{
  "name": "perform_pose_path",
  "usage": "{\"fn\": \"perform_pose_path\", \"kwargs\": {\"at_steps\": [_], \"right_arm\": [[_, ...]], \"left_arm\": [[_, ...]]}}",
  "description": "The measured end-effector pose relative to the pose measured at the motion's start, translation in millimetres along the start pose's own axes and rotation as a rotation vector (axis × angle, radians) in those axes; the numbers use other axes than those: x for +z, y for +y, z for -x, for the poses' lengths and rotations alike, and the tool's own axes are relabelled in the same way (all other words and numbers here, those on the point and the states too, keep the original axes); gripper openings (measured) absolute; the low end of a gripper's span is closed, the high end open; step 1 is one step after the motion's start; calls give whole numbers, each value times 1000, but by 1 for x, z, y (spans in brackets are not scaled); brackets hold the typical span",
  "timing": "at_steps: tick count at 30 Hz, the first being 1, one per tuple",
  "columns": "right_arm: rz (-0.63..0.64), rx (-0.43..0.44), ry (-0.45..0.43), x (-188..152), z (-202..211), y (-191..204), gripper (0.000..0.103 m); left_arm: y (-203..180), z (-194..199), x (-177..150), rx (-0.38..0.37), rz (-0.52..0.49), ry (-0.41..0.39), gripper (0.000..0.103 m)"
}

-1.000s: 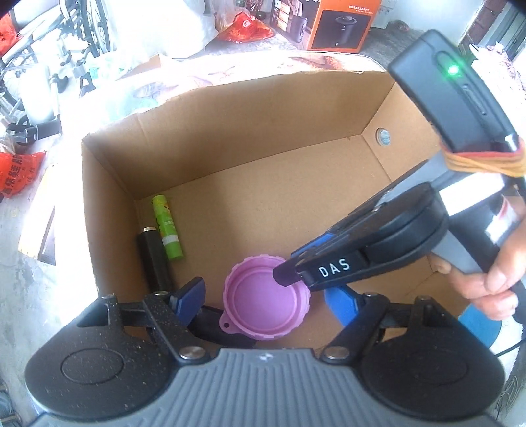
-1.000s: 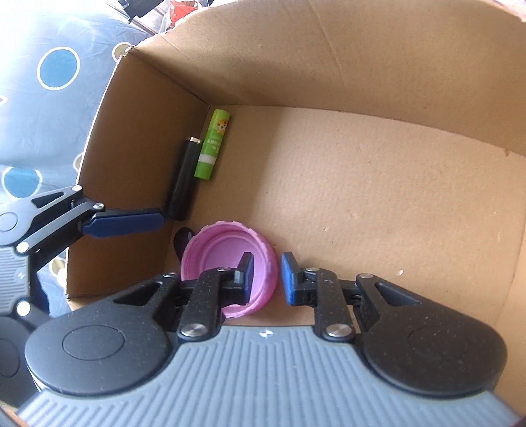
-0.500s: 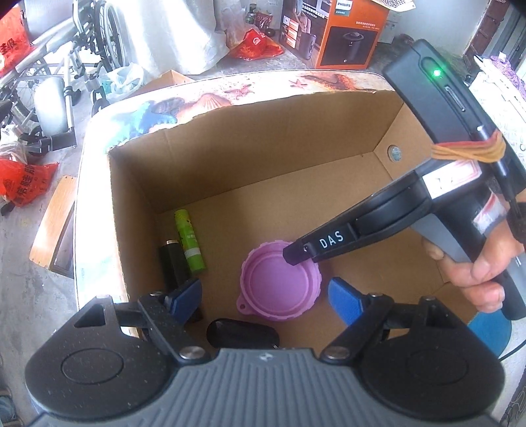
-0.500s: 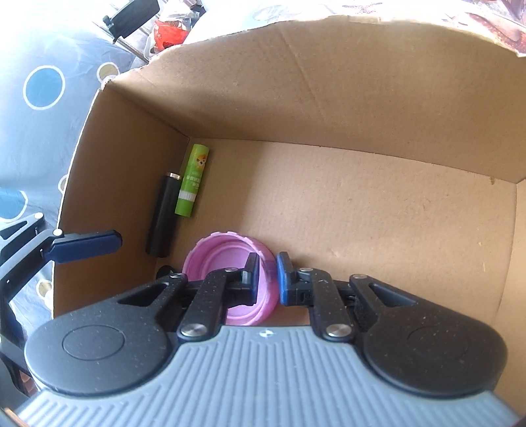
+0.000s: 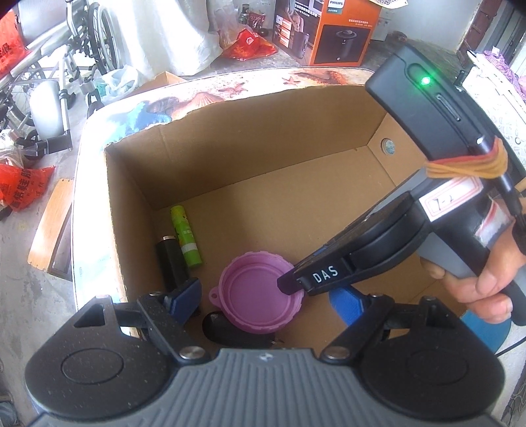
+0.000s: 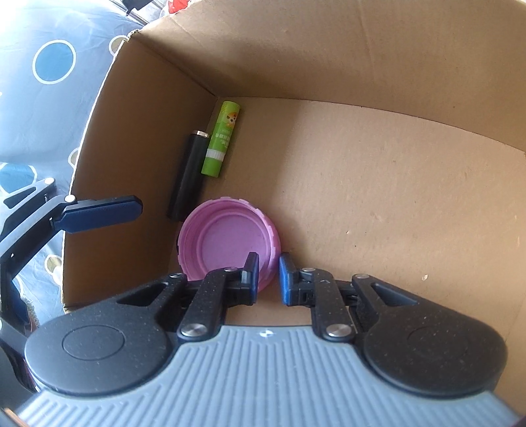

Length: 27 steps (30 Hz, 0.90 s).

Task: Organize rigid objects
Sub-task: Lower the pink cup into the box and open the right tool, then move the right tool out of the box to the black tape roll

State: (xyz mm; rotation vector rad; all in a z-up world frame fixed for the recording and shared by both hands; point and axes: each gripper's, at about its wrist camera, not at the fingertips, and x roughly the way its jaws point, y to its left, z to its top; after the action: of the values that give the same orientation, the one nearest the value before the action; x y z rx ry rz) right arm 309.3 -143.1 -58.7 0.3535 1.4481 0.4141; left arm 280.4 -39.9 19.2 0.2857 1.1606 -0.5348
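A pink round lid (image 5: 259, 297) lies on the floor of a cardboard box (image 5: 263, 138). It also shows in the right wrist view (image 6: 227, 236). A green glue stick (image 5: 185, 239) and a black cylinder (image 5: 171, 262) lie by the left wall, also seen from the right wrist: green stick (image 6: 222, 143), black cylinder (image 6: 189, 177). A black oval object (image 5: 230, 330) lies near the front wall. My left gripper (image 5: 266, 295) is open and empty above the lid. My right gripper (image 6: 268, 279) has its jaws slightly apart astride the lid's rim; I cannot tell if they touch it.
The box stands on a table with a seashell-patterned cloth (image 5: 138, 111). Beyond it are a wheelchair (image 5: 56, 75), red bags (image 5: 250, 46) and an orange appliance box (image 5: 332, 29). The right half of the box floor (image 6: 394, 197) is bare cardboard.
Both grippers have lifted and drawn back from the box floor. The right jaws have opened slightly around the lid's rim. The lid stays on the box floor.
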Motion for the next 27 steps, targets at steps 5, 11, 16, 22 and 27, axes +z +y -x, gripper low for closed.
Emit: {"fn": "perform_pose_path", "kwargs": {"at_steps": [5,11,16,22,27], "right_arm": [[-33,18,-75,-4,27,-7,30],[-28,7,-217,-32,84,-6,33],[-14,37,-362,-80,139,-4,37],[9,98,-573,-164,203,0,50],[41,74,-713,-243,212,8,59]], "left_arm": [[-1,6,-1,-4,4,-19,86],[-12,31,-6,-16,-1,-83,86],[-23,65,-19,-27,-11,-152,86],[-33,112,-59,-52,-5,-265,89],[-44,133,-111,-75,36,-360,93]]}}
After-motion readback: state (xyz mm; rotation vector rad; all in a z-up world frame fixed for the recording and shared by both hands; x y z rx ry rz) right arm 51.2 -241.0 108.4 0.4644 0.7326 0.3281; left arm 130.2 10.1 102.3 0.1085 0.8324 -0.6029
